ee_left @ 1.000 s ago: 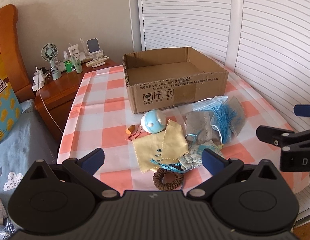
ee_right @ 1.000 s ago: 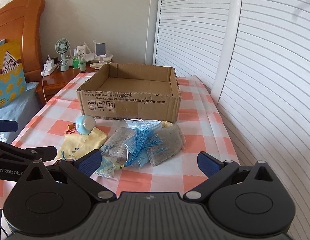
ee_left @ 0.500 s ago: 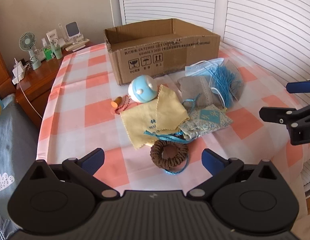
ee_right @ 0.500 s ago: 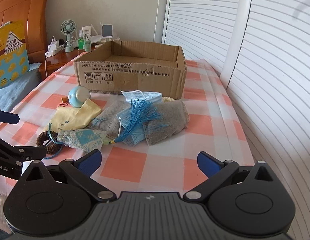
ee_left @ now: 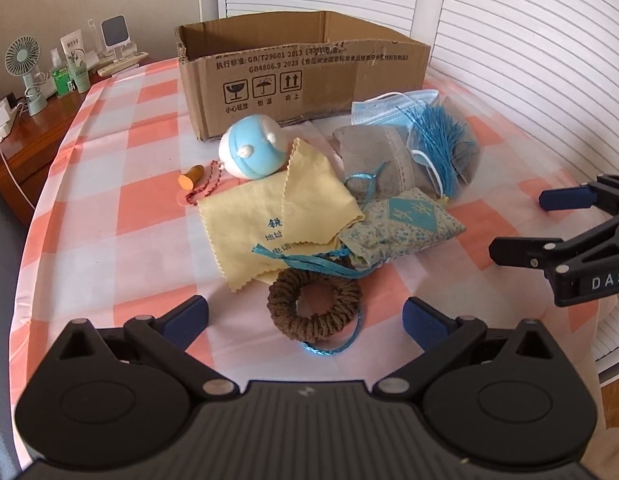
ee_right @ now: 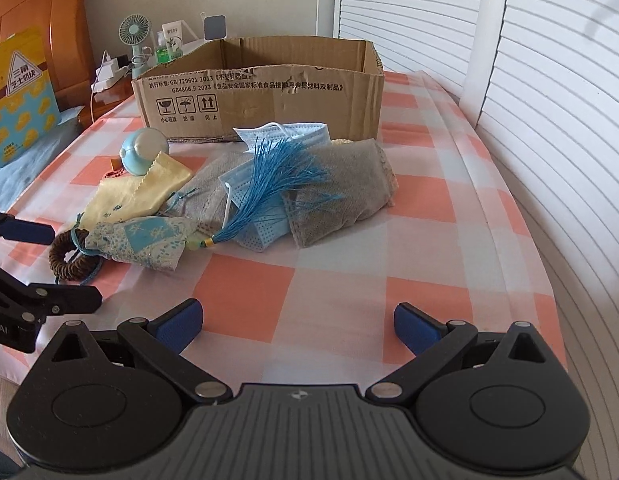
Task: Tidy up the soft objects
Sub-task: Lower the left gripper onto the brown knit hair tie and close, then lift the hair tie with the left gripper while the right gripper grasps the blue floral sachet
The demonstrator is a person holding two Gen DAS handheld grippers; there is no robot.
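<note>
Grippers first: left gripper spread wide and empty, its blue pads flanking the brown braided ring at twelve o'clock without touching it; right gripper equally wide, holding nothing, over bare checked tablecloth. Just past the ring lies the patterned blue sachet, long axis running from eight o'clock to two o'clock, tied neck and ribbon toward the ring. At eleven o'clock sits the yellow cloth, the sachet overlapping its edge. Farther on, a grey pouch under the blue tassel and face mask; the blue ball at eleven. Farthest, the open cardboard box.
</note>
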